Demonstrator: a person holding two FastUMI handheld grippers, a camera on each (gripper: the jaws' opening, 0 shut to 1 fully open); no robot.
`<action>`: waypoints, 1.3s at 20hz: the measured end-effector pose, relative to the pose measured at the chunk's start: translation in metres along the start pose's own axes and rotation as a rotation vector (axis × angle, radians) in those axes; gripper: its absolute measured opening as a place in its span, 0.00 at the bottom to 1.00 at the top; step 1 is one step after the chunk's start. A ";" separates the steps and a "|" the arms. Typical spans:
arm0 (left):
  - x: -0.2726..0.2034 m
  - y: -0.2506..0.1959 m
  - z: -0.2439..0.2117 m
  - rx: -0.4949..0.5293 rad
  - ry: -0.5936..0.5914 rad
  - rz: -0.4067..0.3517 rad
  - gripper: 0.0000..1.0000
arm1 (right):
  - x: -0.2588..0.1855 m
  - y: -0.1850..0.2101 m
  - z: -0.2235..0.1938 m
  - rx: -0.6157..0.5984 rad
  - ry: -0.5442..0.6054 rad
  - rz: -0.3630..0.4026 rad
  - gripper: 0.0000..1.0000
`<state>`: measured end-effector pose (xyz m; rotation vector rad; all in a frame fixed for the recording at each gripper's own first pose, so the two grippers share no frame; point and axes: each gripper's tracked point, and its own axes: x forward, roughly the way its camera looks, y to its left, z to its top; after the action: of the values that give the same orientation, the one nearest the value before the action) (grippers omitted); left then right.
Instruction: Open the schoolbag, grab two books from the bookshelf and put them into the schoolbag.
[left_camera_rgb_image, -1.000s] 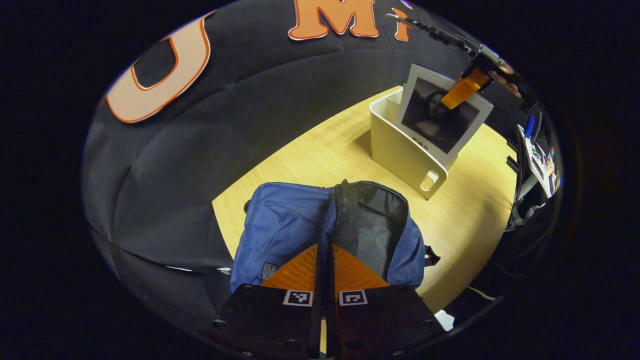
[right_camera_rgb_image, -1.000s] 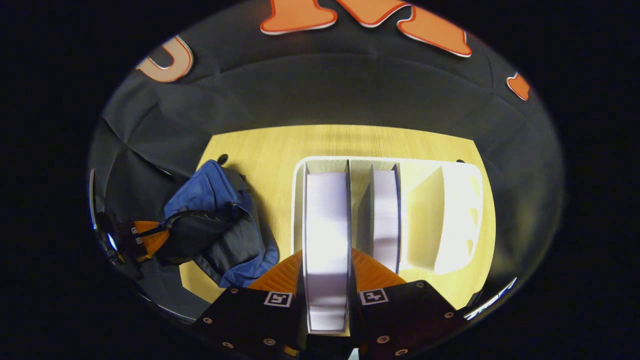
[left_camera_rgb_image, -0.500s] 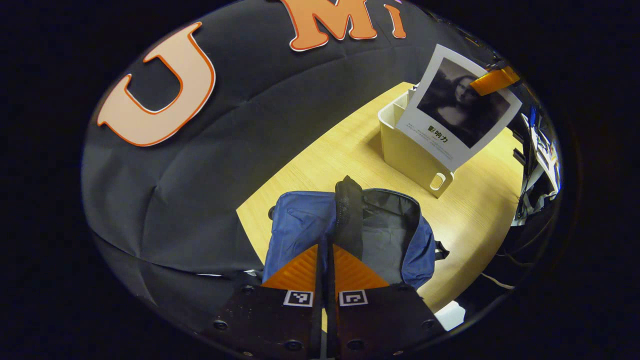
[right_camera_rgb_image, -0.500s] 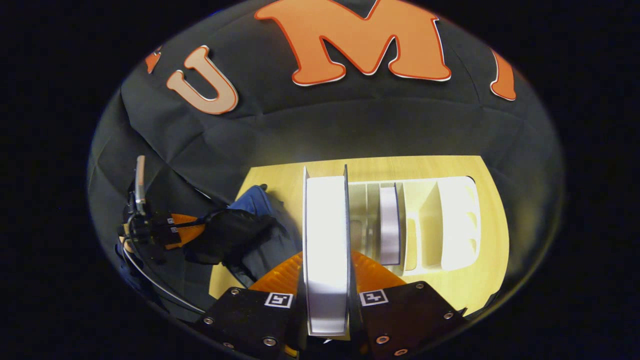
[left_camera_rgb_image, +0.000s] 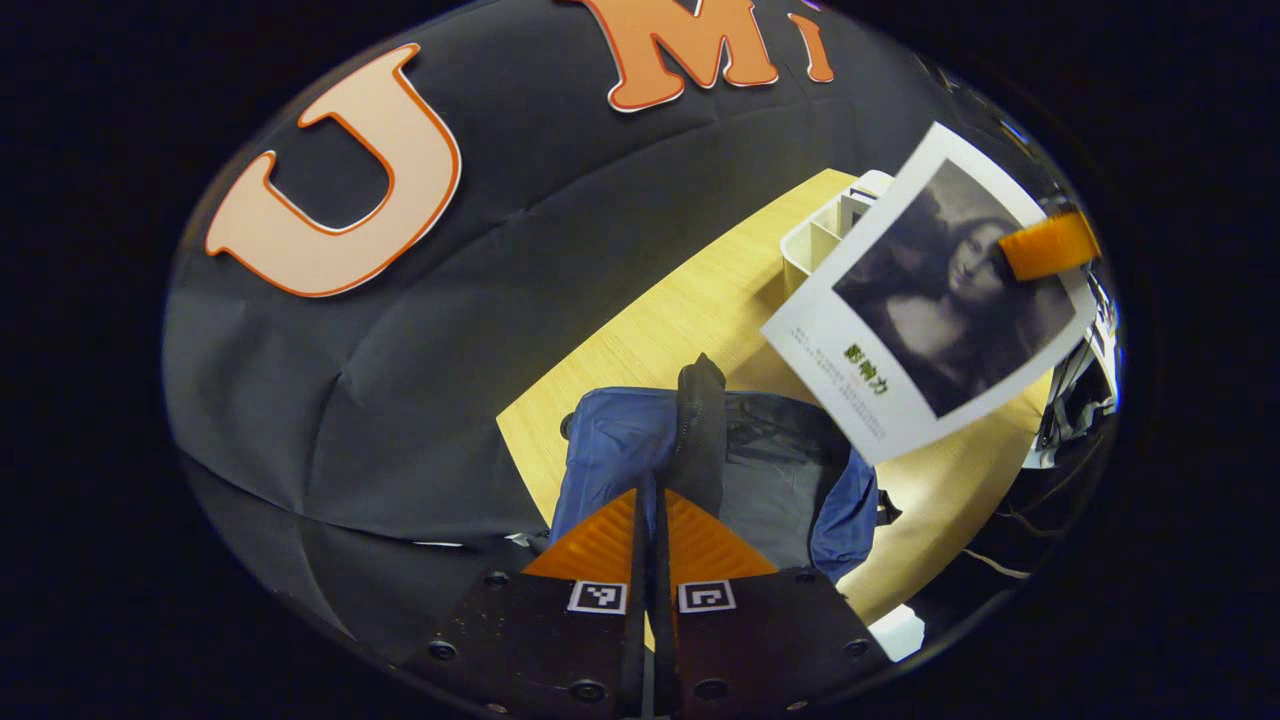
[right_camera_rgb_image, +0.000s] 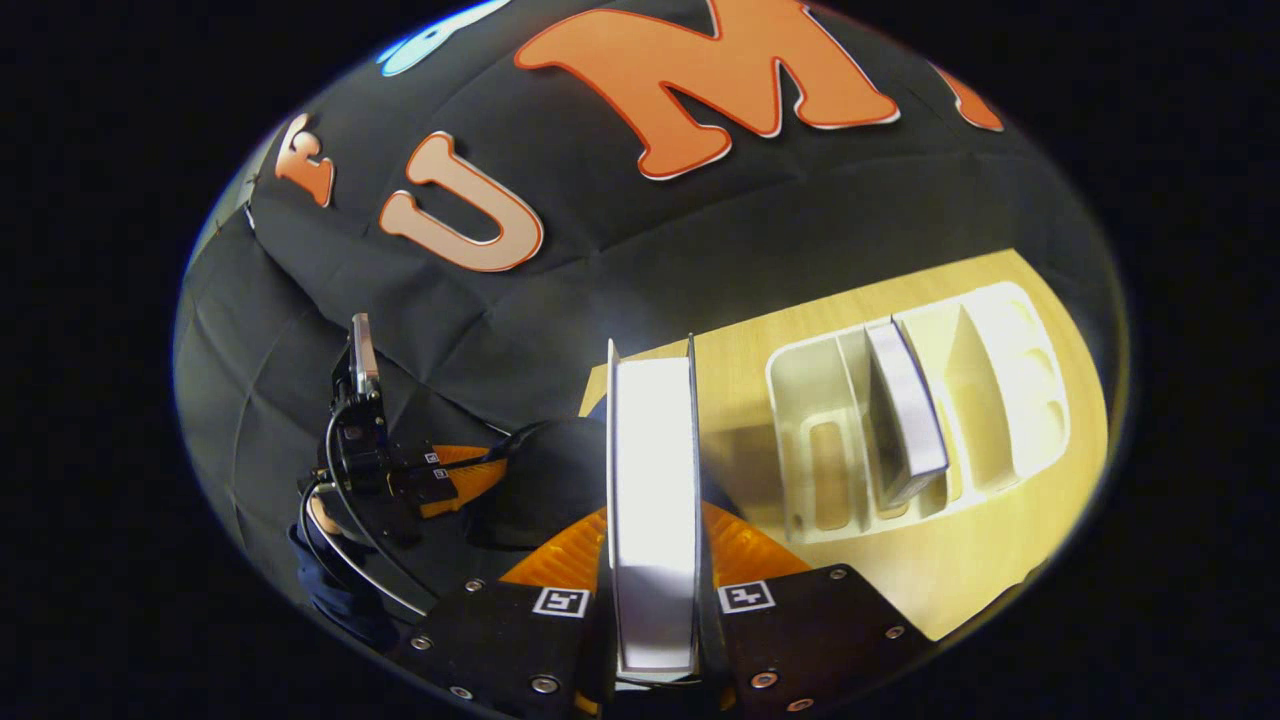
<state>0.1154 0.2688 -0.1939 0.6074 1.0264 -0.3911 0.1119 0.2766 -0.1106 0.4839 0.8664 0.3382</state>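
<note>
The blue schoolbag (left_camera_rgb_image: 610, 450) lies open on the wooden table (left_camera_rgb_image: 680, 310), its grey lining showing. My left gripper (left_camera_rgb_image: 655, 500) is shut on the bag's black zipper rim (left_camera_rgb_image: 700, 420) and holds it up. A white book with a portrait cover (left_camera_rgb_image: 930, 300) hangs in the air above the bag's right side. My right gripper (right_camera_rgb_image: 655, 520) is shut on this book (right_camera_rgb_image: 655, 450), whose white page edge faces the camera. A second book (right_camera_rgb_image: 905, 410) stands in the white bookshelf (right_camera_rgb_image: 1010, 380). The left gripper (right_camera_rgb_image: 470, 475) appears at the left, pinching dark bag fabric (right_camera_rgb_image: 545, 480).
The bookshelf (left_camera_rgb_image: 815, 235) stands at the table's far right, behind the held book. Cables and clutter (left_camera_rgb_image: 1075, 400) lie past the table's right edge. The black cloth wall closes the back and left. A cable (right_camera_rgb_image: 340, 540) trails from the left gripper.
My right gripper has lifted the book out of the bookshelf and carried it left, over the bag. The left gripper has kept its hold on the bag's rim.
</note>
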 end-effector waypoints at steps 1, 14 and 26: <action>0.000 -0.002 -0.002 -0.007 0.003 -0.004 0.05 | 0.007 0.005 -0.007 0.061 0.001 0.028 0.32; -0.005 -0.026 -0.009 -0.075 -0.012 -0.024 0.05 | 0.112 0.013 -0.087 0.294 0.009 0.071 0.31; -0.003 -0.053 -0.004 0.039 -0.025 -0.094 0.02 | 0.195 0.020 -0.101 0.298 0.035 0.103 0.31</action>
<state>0.0805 0.2305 -0.2076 0.5889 1.0280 -0.5009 0.1486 0.4120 -0.2803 0.8022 0.9326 0.3134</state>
